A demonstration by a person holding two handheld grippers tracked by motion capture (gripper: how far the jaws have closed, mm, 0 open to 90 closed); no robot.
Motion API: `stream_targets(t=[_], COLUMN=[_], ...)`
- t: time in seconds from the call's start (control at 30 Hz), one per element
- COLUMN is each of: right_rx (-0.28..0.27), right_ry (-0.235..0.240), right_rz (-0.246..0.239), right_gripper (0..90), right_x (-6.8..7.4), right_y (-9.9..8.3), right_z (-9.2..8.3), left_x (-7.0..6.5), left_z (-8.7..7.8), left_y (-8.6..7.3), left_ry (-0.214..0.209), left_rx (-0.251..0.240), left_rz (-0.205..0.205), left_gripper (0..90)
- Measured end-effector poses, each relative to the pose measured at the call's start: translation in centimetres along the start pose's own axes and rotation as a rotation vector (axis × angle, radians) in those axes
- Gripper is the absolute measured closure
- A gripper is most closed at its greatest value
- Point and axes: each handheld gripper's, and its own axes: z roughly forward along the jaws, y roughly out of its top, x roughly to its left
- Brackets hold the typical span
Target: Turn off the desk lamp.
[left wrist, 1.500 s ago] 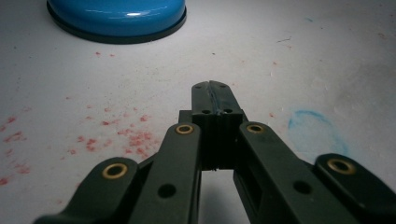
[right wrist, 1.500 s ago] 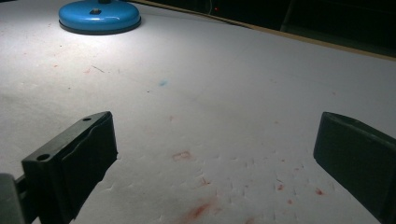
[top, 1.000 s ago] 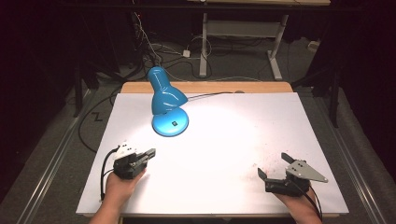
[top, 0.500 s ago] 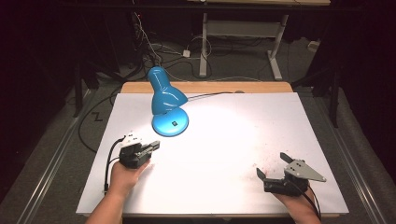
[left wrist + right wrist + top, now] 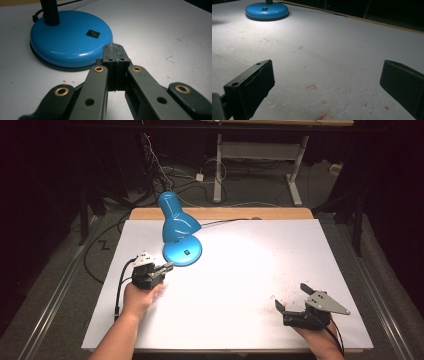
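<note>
A blue desk lamp (image 5: 179, 226) stands at the back left of the white table (image 5: 250, 270), lit and shining down. Its round base (image 5: 70, 42) carries a black rocker switch (image 5: 93, 33) on top. My left gripper (image 5: 167, 266) is shut with nothing in it. Its tip (image 5: 113, 50) sits just at the base's near edge, short of the switch. My right gripper (image 5: 291, 298) rests near the front right corner, jaws wide open with nothing between them. The lamp base (image 5: 267, 10) lies far off in the right gripper view.
The lamp's black cable (image 5: 225, 222) runs back over the wooden table edge (image 5: 225, 213). Faint red and blue marks (image 5: 322, 116) speckle the white surface. Dark floor with cables and a desk frame (image 5: 255, 165) lies beyond the table.
My left gripper has moved forward and to the right, up to the lamp base. The right gripper has stayed in place, open.
</note>
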Motion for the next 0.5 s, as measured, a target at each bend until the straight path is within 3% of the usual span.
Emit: stream_targets(t=[0.23,0.5], right_rx=[-0.002,0.0], right_ry=[0.004,0.005], right_rz=[-0.004,-0.009], right_gripper=[0.5,0.5], right_x=[0.1,0.2], right_y=[0.0,0.0], right_z=[0.1,0.1], left_x=[0.5,1.0], left_z=[0.9,2.1], left_y=[0.7,0.9], left_ry=[-0.001,-0.006], left_rx=[0.0,-0.029], left_rz=[0.014,0.003], left_gripper=[87.9,87.9])
